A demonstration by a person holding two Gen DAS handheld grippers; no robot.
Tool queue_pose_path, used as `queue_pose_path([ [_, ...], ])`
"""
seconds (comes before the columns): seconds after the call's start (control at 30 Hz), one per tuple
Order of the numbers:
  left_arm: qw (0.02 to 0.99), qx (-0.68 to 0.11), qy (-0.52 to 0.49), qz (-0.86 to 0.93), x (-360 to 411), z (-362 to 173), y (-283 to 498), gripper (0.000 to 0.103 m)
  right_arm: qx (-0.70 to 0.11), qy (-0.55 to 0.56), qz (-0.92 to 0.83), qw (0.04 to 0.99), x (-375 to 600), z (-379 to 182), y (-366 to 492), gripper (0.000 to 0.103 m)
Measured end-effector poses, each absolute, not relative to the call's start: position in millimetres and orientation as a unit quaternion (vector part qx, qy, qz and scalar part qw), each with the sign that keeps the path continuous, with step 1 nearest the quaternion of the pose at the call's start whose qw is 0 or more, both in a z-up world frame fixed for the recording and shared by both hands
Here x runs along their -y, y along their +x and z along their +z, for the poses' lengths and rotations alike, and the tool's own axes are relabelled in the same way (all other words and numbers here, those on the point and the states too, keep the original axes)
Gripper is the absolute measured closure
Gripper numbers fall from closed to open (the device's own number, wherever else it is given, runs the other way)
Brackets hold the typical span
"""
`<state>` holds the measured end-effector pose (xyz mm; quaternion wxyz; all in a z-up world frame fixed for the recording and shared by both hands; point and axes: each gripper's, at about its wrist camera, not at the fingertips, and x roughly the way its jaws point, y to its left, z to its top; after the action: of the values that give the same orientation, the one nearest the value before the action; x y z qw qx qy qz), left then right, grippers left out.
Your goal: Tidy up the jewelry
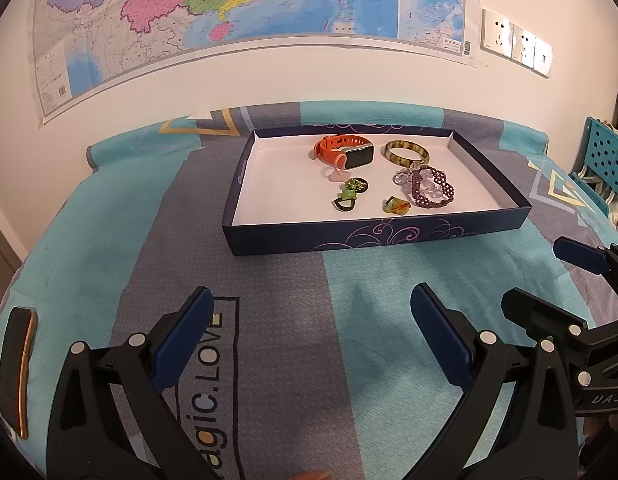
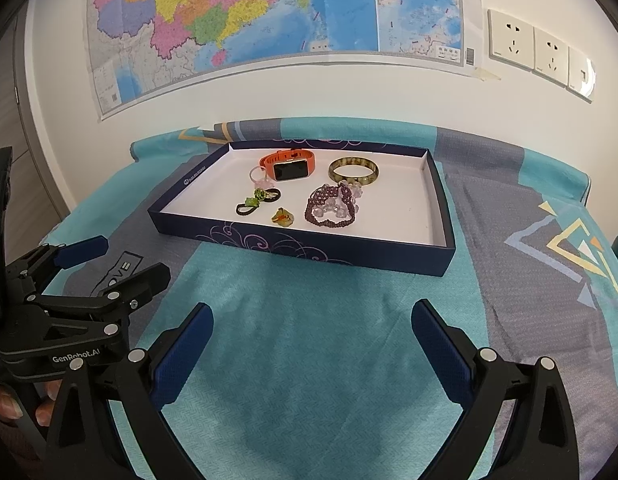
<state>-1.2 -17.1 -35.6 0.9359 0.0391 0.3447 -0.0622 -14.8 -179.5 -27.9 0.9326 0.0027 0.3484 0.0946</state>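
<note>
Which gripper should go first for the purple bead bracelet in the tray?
Probably right. The purple bead bracelet lies right of the tray's middle, nearly dead ahead of the open right gripper; from the left gripper it sits off to the right.

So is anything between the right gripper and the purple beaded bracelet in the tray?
Only the tray's near wall. The right gripper hangs open over bare cloth, and the purple beaded bracelet lies just beyond that low wall, so coming in from above looks clear.
</note>
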Motion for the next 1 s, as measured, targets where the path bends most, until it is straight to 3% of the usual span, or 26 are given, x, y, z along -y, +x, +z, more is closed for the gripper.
queue_pose_path([
  [1.0, 0.937, -0.341, 0.041, -0.069, 22.2, -34.4, -5.6, 0.006, -0.345, 0.003, 0.094, 0.934, 182.2, -24.1, -19.0, 0.007],
])
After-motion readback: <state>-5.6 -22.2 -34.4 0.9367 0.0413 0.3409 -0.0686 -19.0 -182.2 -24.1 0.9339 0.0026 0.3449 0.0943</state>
